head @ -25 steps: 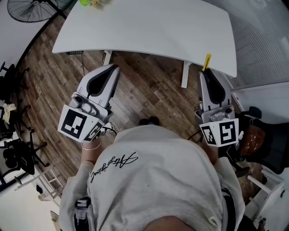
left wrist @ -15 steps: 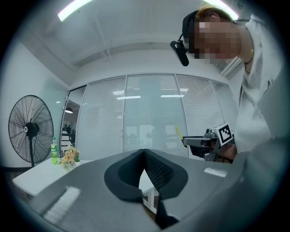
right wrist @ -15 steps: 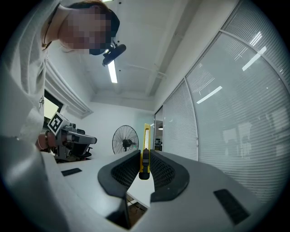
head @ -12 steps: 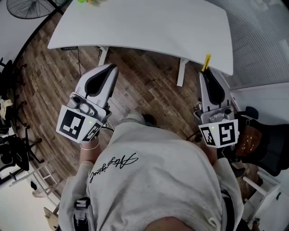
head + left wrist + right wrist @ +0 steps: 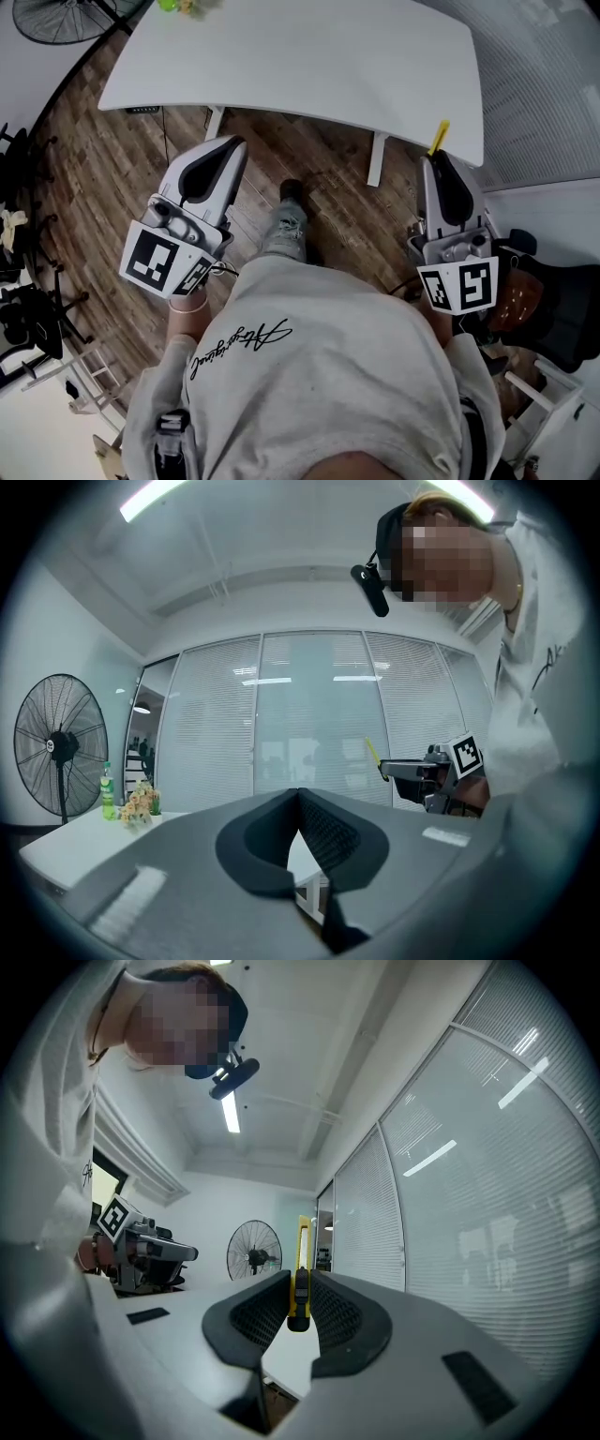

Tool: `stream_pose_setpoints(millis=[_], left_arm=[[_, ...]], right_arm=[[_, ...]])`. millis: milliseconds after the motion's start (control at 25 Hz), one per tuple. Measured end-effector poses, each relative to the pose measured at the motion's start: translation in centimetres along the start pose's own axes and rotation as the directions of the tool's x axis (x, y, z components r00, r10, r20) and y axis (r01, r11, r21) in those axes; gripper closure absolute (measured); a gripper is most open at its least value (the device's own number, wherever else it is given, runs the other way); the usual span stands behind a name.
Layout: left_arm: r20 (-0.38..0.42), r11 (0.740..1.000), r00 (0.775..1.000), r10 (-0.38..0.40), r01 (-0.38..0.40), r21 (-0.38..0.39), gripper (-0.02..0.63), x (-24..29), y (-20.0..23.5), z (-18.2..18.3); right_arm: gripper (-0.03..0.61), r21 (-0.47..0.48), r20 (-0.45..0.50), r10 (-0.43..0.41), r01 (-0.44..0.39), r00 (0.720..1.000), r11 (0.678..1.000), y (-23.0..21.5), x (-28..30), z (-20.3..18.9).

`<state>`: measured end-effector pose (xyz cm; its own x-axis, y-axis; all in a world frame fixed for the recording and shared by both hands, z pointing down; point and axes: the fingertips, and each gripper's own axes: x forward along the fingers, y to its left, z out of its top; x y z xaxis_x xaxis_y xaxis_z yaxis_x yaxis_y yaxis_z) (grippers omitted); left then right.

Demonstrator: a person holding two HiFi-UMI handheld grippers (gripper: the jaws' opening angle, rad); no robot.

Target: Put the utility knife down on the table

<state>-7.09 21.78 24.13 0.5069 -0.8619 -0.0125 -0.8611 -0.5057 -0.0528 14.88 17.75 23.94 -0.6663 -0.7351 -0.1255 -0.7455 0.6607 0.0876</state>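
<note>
A yellow utility knife [image 5: 300,1274] stands clamped between the jaws of my right gripper [image 5: 298,1299], its tip pointing up past them. In the head view the knife [image 5: 438,136] sticks out of the right gripper [image 5: 441,161] just short of the white table's [image 5: 309,56] near right corner. My left gripper [image 5: 228,150] hangs over the wooden floor in front of the table's near edge. Its jaws are shut together with nothing between them, as the left gripper [image 5: 298,794] view shows.
A green bottle and small flowers [image 5: 180,6] stand at the table's far left corner. A floor fan [image 5: 66,19] stands left of the table. White table legs [image 5: 377,159] drop below the near edge. A dark bag [image 5: 544,300] lies at right. My foot [image 5: 289,225] is forward on the floor.
I have stepped forward: a foot and leg now show below the table edge. The right gripper with the knife has shifted slightly right. The left gripper has stayed nearly still.
</note>
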Motion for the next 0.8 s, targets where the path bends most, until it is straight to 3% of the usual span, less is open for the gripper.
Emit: stream_pose_setpoints(millis=[320, 560, 800], left_arm=[[-0.003, 1.0, 1.0, -0.023, 0.023, 0.002, 0.617, 7.4, 6.2, -1.0], [0.009, 0.998, 0.998, -0.057, 0.057, 0.023, 0.617, 8.9, 6.4, -0.2], [-0.001, 0.998, 0.998, -0.07, 0.07, 0.009, 0.617, 15.4, 14.8, -1.7]], right_arm=[[0.512, -0.011, -0.013, -0.016, 0.016, 1.0, 1.0, -4.4, 7.6, -1.9], [0.512, -0.026, -0.001, -0.053, 0.053, 0.999, 0.998, -5.4, 7.5, -1.3], [0.511, -0.022, -0.014, -0.071, 0.07, 0.997, 0.997, -9.0, 17.1, -3.8]])
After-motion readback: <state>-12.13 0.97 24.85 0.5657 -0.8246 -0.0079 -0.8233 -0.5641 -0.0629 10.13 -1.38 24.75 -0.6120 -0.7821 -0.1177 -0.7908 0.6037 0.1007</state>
